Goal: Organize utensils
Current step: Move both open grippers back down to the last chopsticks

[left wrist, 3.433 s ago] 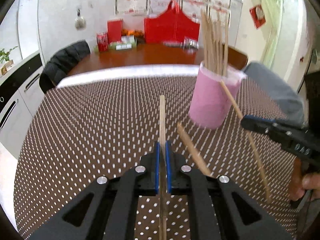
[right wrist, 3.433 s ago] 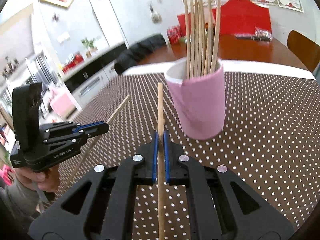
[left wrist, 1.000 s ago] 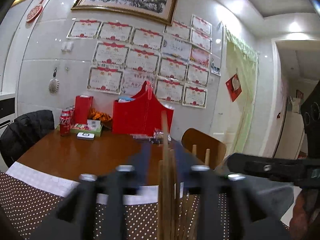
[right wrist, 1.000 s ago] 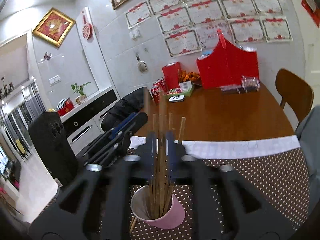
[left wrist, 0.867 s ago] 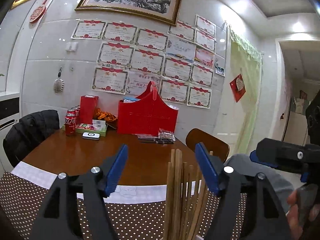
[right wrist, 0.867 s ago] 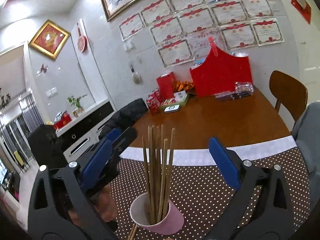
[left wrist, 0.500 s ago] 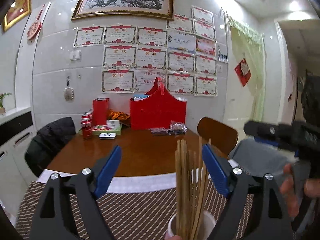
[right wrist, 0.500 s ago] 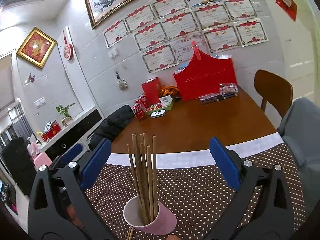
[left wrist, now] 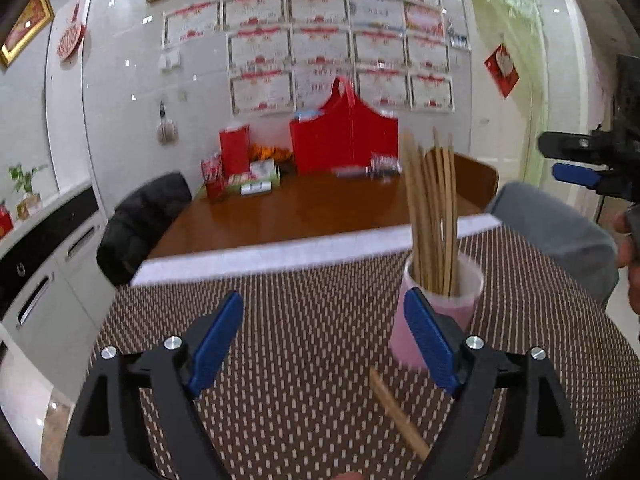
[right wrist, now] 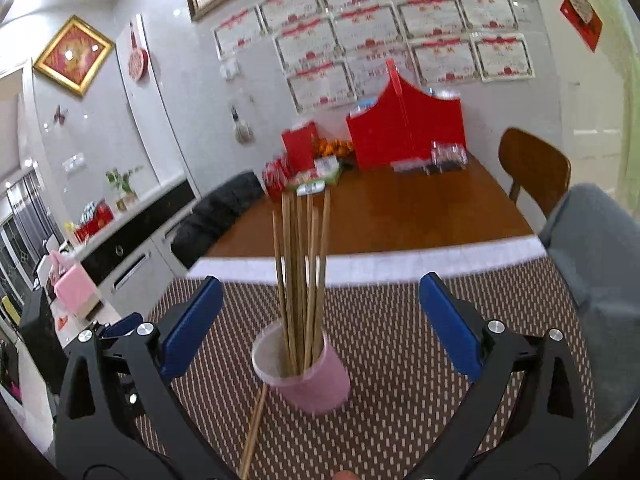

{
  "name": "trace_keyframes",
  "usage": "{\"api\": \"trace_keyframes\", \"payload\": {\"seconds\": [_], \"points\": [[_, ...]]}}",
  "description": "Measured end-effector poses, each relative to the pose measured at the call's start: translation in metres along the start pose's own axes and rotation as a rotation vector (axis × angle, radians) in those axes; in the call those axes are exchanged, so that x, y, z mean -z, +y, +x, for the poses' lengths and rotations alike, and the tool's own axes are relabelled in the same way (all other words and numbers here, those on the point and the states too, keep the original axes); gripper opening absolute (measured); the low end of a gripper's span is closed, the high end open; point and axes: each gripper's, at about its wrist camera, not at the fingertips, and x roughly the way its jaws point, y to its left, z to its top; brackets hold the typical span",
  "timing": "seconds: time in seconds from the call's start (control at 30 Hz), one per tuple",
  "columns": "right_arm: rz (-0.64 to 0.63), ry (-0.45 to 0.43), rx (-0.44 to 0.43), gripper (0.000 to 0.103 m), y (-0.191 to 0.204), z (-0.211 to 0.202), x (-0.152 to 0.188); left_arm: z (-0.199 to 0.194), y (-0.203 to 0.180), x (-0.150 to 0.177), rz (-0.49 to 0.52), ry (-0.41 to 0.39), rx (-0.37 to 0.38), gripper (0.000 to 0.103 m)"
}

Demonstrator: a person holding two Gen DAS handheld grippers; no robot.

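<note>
Both grippers, L (left wrist: 323, 336) & R (right wrist: 320, 326), released, empty; chopsticks (right wrist: 302, 276) upright in pink cup (right wrist: 316, 384)

Open dotted table (left wrist: 304, 320) from nine to twelve o'clock of the left view — pink cup (left wrist: 436, 312) of chopsticks (left wrist: 432, 208) blocks two o'clock, a stray chopstick (left wrist: 396, 416) lies at five.

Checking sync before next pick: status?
Both hand-held grippers open, left and right. Chopsticks upright in pink cup. One chopstick loose on mat.

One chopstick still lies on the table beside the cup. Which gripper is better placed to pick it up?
Probably left. The loose chopstick lies near the open left gripper, toward one finger; it lies outside the right gripper, which faces the cup.
</note>
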Motion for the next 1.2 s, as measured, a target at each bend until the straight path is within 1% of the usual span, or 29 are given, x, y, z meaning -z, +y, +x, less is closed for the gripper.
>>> {"api": "trace_keyframes", "payload": {"seconds": [0.07,0.17,0.23,0.3,0.33,0.37,0.4,0.5,0.57,0.67,0.77,0.87,0.97,1.07,1.13,1.17,1.2], "points": [[0.004,0.030,0.004,0.097,-0.003,-0.001,0.015,0.003,0.001,0.011,-0.012,0.034,0.012,0.082],[0.031,0.057,0.003,0.097,-0.012,-0.003,0.040,0.005,-0.003,0.031,-0.002,0.087,0.018,0.082],[0.060,0.065,-0.021,0.097,-0.020,-0.001,0.054,0.007,-0.009,0.041,0.016,0.124,0.015,0.082],[0.109,0.072,-0.064,0.097,-0.030,0.004,0.069,0.007,-0.015,0.052,0.031,0.158,0.012,0.082],[0.128,0.082,-0.081,0.097,-0.034,0.008,0.075,0.006,-0.019,0.057,0.039,0.176,0.011,0.082],[0.142,0.111,-0.085,0.097,-0.037,0.014,0.081,0.006,-0.023,0.064,0.049,0.198,0.008,0.082],[0.139,0.133,-0.086,0.097,-0.036,0.018,0.085,0.005,-0.026,0.071,0.053,0.208,0.010,0.082],[0.104,0.154,-0.089,0.097,-0.033,0.020,0.093,0.006,-0.042,0.091,0.076,0.268,0.014,0.082],[0.112,0.147,-0.098,0.097,-0.035,0.018,0.092,0.006,-0.052,0.106,0.090,0.311,0.015,0.082],[0.119,0.142,-0.106,0.097,-0.037,0.014,0.092,0.005,-0.067,0.122,0.109,0.351,0.027,0.082],[0.119,0.146,-0.110,0.097,-0.036,0.013,0.093,0.003,-0.072,0.126,0.109,0.346,0.003,0.082],[0.111,0.149,-0.115,0.097,-0.034,0.011,0.093,0.000,-0.071,0.127,0.088,0.357,-0.004,0.082],[0.105,0.155,-0.115,0.097,-0.031,0.012,0.093,-0.003,-0.069,0.129,0.079,0.349,-0.020,0.082],[0.101,0.165,-0.113,0.097,-0.029,0.015,0.093,-0.004,-0.062,0.131,0.061,0.358,-0.040,0.082],[0.100,0.170,-0.113,0.097,-0.028,0.016,0.094,-0.005,-0.059,0.135,0.048,0.368,-0.037,0.082],[0.098,0.173,-0.112,0.097,-0.028,0.017,0.095,-0.004,-0.060,0.137,0.054,0.389,-0.038,0.082],[0.095,0.175,-0.111,0.097,-0.027,0.017,0.095,-0.004,-0.058,0.138,0.054,0.388,-0.041,0.082]]}}
